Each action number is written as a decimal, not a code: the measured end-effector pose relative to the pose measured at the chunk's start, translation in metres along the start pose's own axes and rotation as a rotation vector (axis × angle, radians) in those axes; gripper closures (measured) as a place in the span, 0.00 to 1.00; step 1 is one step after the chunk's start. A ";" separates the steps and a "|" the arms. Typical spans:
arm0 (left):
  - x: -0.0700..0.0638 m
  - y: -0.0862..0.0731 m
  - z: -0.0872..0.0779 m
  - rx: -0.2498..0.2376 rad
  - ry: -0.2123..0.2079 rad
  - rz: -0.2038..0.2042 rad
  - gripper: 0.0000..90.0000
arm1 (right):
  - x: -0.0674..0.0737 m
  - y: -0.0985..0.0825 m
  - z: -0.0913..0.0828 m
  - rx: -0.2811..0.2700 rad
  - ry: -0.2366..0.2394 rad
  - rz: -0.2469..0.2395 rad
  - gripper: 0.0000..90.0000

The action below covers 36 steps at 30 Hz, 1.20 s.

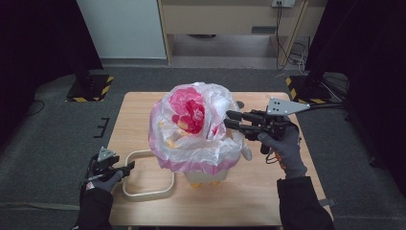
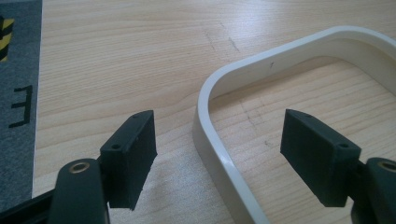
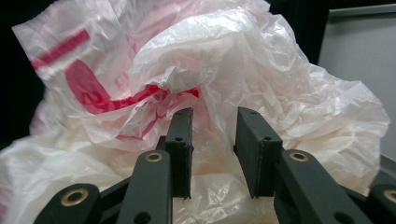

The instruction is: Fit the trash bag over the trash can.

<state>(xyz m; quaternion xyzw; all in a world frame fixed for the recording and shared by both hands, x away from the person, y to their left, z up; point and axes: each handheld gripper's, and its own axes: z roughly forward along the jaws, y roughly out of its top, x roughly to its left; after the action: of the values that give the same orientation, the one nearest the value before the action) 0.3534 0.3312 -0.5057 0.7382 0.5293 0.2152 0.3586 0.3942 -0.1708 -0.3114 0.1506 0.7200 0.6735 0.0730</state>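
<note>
bag (image 1: 196,127) is draped over a bin (image 1: 207,176) at table (image 1: 249,201) centre, its loose rim bunched up on top, likely being fitted as a liner. right gripper (image 1: 229,119) is pushed into the bag's right side, jaws narrowed but apart, film between them not yet pinched. left gripper (image 1: 128,166) is rested released, jaws wide astride a white frame (image 2: 261,74), probably parked until needed.

A wooden surface (image 1: 143,110) is standing on grey carpet (image 1: 48,143). Black curtains (image 1: 33,43) are hanging at both sides, flanking a pale cabinet (image 1: 230,19).
</note>
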 end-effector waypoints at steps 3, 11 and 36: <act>0.000 0.000 0.000 0.002 -0.001 0.000 0.29 | 0.001 0.000 -0.001 0.001 -0.004 -0.003 0.74; 0.000 0.000 0.000 -0.003 -0.002 -0.004 0.29 | 0.011 0.020 -0.012 -0.093 0.032 -0.011 0.70; 0.000 0.000 0.000 0.005 -0.007 0.006 0.29 | 0.011 0.026 0.022 0.054 -0.019 -0.039 0.75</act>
<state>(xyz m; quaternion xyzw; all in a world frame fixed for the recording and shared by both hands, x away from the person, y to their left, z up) 0.3536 0.3308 -0.5058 0.7413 0.5265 0.2126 0.3579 0.3931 -0.1455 -0.2859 0.1451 0.7400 0.6507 0.0888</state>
